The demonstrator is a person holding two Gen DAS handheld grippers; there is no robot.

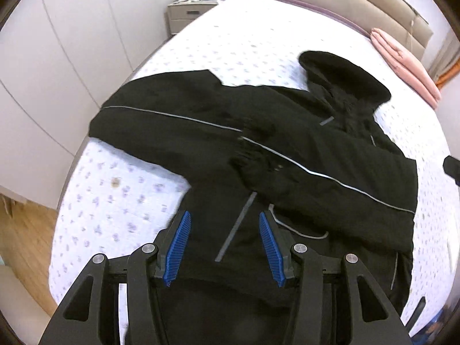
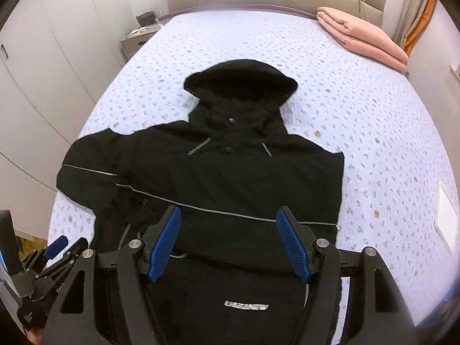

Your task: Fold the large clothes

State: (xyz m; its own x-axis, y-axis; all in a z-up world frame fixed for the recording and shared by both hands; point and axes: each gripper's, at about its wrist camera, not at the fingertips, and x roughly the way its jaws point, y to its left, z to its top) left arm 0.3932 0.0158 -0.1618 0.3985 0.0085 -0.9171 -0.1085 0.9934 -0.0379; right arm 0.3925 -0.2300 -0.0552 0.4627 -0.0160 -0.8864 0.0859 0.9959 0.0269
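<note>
Bed [image 2: 373, 143] with dotted sheet fills both views; black hooded jacket [image 2: 230, 178] lies flat on it, ahead of and under both tools, hood [image 2: 241, 83] at the far end. Both sleeves look folded in across the chest: one sleeve [image 1: 161, 120] runs off to the left of the left tool, cuffs meeting near the middle just ahead of it.

Left tool [image 1: 224, 238]: wide, nothing between the blue pads, hovering over the jacket's lower body beside a grey drawcord [image 1: 302, 233]. Right tool [image 2: 228, 238]: also wide, empty, over the hem half, logo below it.

My read: sleeves done, next is the hem-to-shoulders fold. To do it well:
- drop each tool to a hem corner, one per side, well apart
- pinch both fabric layers, not just the top one
- keep the drawcord out of the pads
- lift level, carry forward toward the hood, lay down without dragging the sleeves loose

Pink folded blanket [image 2: 362, 37] is far ahead-right, nightstand [image 2: 138, 40] far ahead-left; neither is in the way.
</note>
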